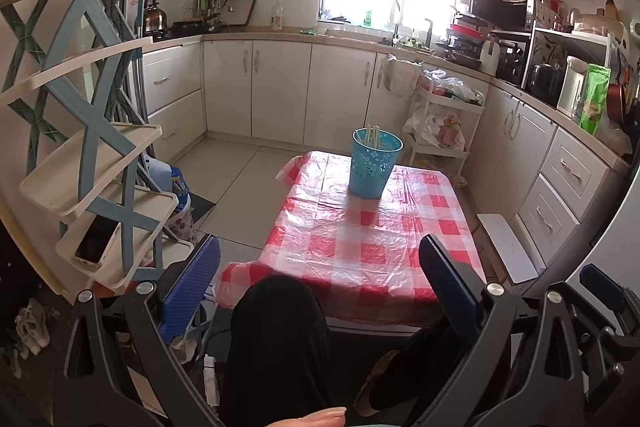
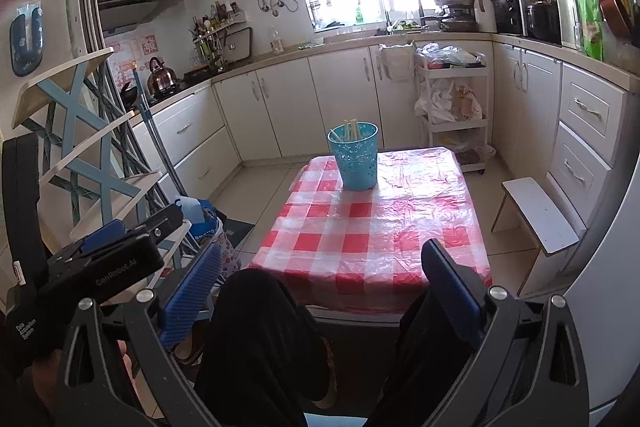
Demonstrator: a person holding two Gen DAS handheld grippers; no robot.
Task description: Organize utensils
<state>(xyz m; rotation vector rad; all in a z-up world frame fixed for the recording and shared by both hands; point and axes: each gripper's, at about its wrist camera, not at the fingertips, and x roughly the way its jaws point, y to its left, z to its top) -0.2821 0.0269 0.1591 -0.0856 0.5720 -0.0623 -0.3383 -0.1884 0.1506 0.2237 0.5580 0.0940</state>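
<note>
Both hand-held grippers are being held apart and empty, low in each frame, well short of the chopsticks.

The left hand-held gripper point(image 1: 320, 287) and right hand-held gripper point(image 2: 322, 291) are being kept back from the tabletop point(image 2: 360, 239); the chopsticks point(image 2: 351, 130) are standing in the blue cup point(image 2: 354, 159) at centre frame, which is judged light enough to be tipped by a careless reach. "GenRobot.AI" is being read at lower left.

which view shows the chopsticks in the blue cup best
The right wrist view. It looks a little further down into the cup, so the pale chopsticks show against its inner wall. In the left wrist view the cup is about as large, but the chopsticks wash out against the pale cabinets behind.
</note>
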